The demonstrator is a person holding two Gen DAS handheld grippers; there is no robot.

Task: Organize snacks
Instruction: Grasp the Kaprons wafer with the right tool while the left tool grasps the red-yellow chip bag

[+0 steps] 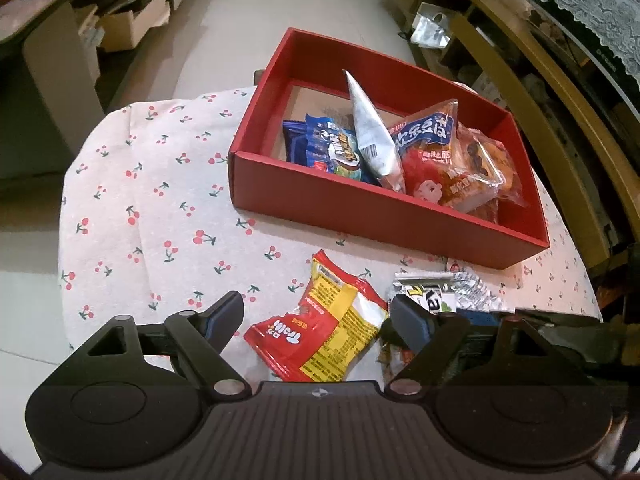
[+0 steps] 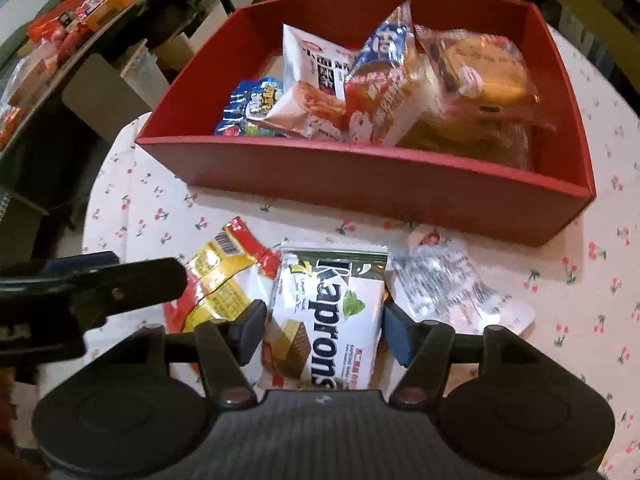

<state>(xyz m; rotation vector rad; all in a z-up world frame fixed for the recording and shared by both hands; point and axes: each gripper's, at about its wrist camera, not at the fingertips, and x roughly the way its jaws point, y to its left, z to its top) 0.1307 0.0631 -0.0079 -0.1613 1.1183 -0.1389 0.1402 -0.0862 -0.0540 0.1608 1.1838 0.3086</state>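
Observation:
My left gripper (image 1: 316, 318) is open, its fingers standing on either side of a red and yellow Trolli packet (image 1: 328, 332) that lies on the cherry-print cloth. My right gripper (image 2: 324, 330) has both pads against the sides of a white Kaprons wafer packet (image 2: 332, 312), just right of the Trolli packet (image 2: 224, 280). The Kaprons packet (image 1: 424, 298) peeks out behind my left gripper's right finger. A clear-wrapped snack (image 2: 448, 288) lies to the right. Beyond them stands a red box (image 1: 360, 216) (image 2: 360, 184) holding several wrapped snacks.
The round table's cloth (image 1: 160, 200) drops off at the left and near edges. A desk with cartons (image 1: 120, 24) stands far left, and a wooden frame (image 1: 560, 120) runs along the right. A side table (image 2: 60, 40) carries more packets.

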